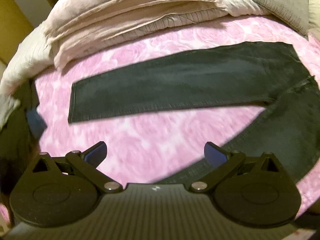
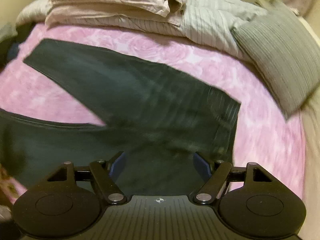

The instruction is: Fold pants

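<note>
Left wrist view: the left gripper (image 1: pixel 155 152) has its jaws wide apart with nothing between them; it hangs over bare pink rose-print bedspread (image 1: pixel 140 140), between the two legs of the dark jeans (image 1: pixel 190 84)
Right wrist view: the right gripper (image 2: pixel 159 164) also stands apart and empty, above the seat of the jeans (image 2: pixel 128 100), near the waistband (image 2: pixel 226 124); I cannot tell if the pads touch the cloth
Place of the jeans: spread flat on the bedspread (image 2: pixel 260 140), legs splayed in a V, far leg straight with its hem (image 1: pixel 73 104) to the left, near leg running under the left gripper's right side
Risk, single layer: a jaw may catch only the top layer of denim, then the under layer would drag and wrinkle
Risk, bedspread: the fluffy cover could be pinched together with the jeans (the left gripper is over cover, not cloth), so it would lift too
Risk, uneven lift: if one hand goes faster, the near leg could land crooked on the far one
Risk, blur: both views are smeared, so aiming at a seam looks uncertain
Count, jeans: one pair, two legs
Count, grippers: two, both empty
Count, grey ribbed pillow (image 2: pixel 280 60): one
Count, folded bedding pile (image 1: pixel 130 14): one pile, layers hard to count
</note>
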The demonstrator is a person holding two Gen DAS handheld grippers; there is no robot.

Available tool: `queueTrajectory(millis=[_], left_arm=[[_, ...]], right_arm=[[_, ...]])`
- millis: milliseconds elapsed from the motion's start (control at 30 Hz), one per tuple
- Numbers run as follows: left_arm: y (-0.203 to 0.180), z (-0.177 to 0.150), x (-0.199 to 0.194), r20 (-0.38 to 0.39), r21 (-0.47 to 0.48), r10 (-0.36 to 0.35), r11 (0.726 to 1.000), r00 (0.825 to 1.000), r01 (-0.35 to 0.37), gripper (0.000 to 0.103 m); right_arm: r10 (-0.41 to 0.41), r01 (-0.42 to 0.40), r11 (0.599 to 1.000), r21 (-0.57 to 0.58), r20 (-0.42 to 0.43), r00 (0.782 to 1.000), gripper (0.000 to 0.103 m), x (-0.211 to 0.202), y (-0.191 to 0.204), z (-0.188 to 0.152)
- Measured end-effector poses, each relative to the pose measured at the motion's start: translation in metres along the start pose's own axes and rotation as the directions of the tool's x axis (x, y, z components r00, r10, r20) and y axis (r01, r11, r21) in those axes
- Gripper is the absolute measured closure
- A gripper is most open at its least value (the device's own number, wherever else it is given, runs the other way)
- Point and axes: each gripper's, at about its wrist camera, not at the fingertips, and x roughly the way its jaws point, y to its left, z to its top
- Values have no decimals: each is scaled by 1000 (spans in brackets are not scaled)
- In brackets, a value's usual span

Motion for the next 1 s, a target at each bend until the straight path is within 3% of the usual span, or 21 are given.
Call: queueTrajectory(millis=[233, 433, 633, 800, 1000], left_arm=[[40, 61, 75, 5, 140, -14, 990, 1000, 13, 2], [91, 101, 157, -3, 270, -56, 961, 998, 54, 12], [152, 130, 247, -35, 449, -68, 890, 997, 77, 39], [181, 145, 311, -94, 534, -61, 839, 994, 102, 61], [184, 161, 353, -161, 618, -91, 767, 983, 172, 59]], right_arm=[[23, -19, 991, -135, 30, 999, 32, 73, -57, 65], [85, -81, 990, -111, 36, 996, 34, 132, -87, 107], [88, -86, 988, -129, 5, 996, 46, 185, -93, 132], [75, -79, 984, -162, -31, 997, 48, 224, -88, 141], [75, -83, 983, -167, -53, 996, 48, 252, -83, 144]])
